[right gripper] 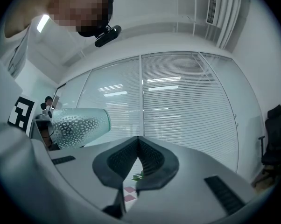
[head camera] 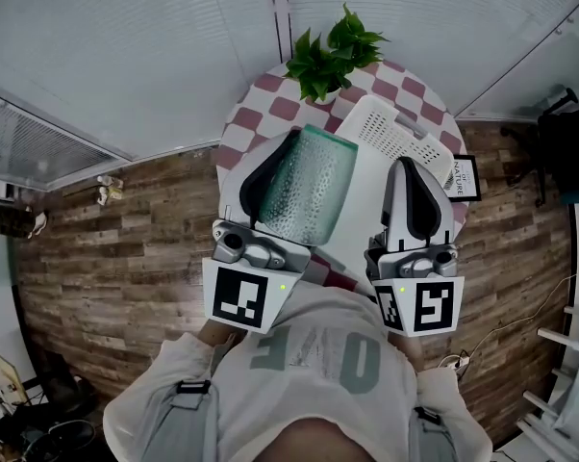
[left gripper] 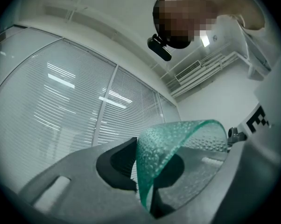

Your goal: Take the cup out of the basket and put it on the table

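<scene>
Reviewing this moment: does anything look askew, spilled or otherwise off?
Only the green cup: the left claw pinches it by its wall, so it hangs tipped in the air, not upright, out of the white basket. The right claw is shut and empty. Nothing looks spilled or damaged.

The cup point(head camera: 309, 186) is translucent sea-green, dimpled all over. At its two o'clock, the basket point(head camera: 395, 133) is white with fine perforations. The bench point(head camera: 270, 99) wears dull-red-and-white checks; the plant point(head camera: 333, 51) at its twelve o'clock is green. The floor point(head camera: 126, 248) is brown wood plank.
</scene>
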